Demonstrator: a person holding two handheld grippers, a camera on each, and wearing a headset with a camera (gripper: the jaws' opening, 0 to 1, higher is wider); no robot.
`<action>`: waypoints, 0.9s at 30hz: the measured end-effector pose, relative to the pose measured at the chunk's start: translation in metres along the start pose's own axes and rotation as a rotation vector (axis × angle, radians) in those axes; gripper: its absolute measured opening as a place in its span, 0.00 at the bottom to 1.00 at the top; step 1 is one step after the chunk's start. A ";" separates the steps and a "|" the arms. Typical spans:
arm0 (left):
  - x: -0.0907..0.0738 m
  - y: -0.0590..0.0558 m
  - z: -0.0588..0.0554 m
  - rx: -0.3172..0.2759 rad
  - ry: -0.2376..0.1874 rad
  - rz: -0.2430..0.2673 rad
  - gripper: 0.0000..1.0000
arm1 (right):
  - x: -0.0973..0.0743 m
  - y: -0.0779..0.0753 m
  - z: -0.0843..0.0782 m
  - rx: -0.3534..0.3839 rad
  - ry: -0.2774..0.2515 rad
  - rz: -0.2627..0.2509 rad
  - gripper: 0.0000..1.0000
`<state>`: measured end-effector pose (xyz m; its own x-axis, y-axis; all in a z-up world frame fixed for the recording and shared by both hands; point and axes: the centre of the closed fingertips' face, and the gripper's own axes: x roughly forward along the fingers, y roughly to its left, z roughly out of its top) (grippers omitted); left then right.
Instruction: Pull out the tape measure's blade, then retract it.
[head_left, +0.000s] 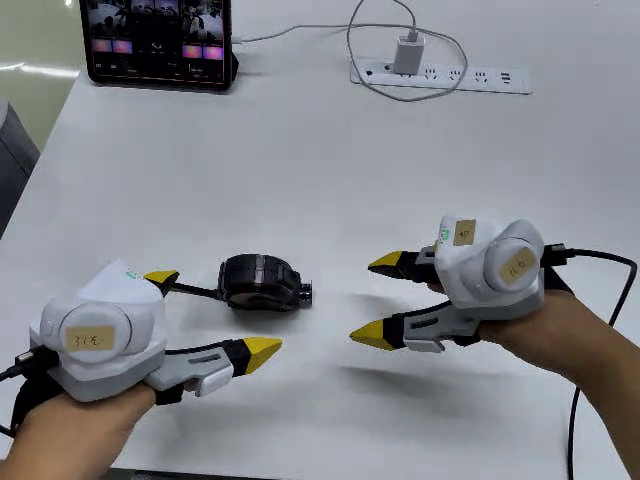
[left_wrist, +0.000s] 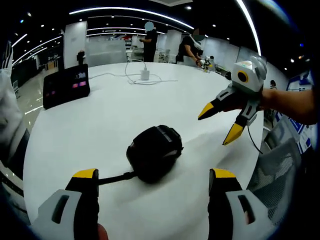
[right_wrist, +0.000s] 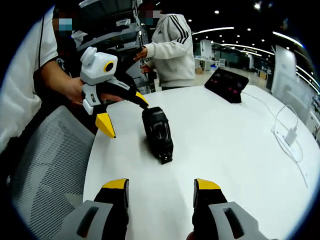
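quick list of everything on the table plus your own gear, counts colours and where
tape measure: 1, black, near side of table, blade not extended
tablet: 1, black, screen lit, far left
power strip: 1, white, far right
charger: 1, white, plugged into power strip, cable attached
table: 1, white
left gripper: 1, white, black, yellow, open, by the tape measure
right gripper: 1, same colours, open, right of it
hands: 2, one holding each gripper

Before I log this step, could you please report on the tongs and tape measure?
Both open: left tongs, right tongs. Between them, tape measure, ungripped, blade in. Its strap trails toward left tongs.
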<state>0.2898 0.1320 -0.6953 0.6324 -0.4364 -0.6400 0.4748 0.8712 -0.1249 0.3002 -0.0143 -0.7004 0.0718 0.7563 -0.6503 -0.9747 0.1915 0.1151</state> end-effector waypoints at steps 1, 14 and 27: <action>-0.002 -0.001 0.000 0.004 0.002 -0.001 0.90 | -0.002 0.000 -0.001 0.002 0.001 -0.006 0.50; -0.023 0.004 -0.005 0.086 0.023 -0.004 0.96 | -0.030 0.007 -0.013 0.017 -0.020 -0.089 0.58; -0.043 0.009 -0.013 0.150 0.029 0.009 0.99 | -0.054 0.020 -0.032 0.077 -0.032 -0.140 0.69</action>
<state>0.2590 0.1619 -0.6793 0.6199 -0.4202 -0.6627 0.5565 0.8308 -0.0062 0.2702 -0.0710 -0.6867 0.2133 0.7381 -0.6401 -0.9357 0.3427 0.0834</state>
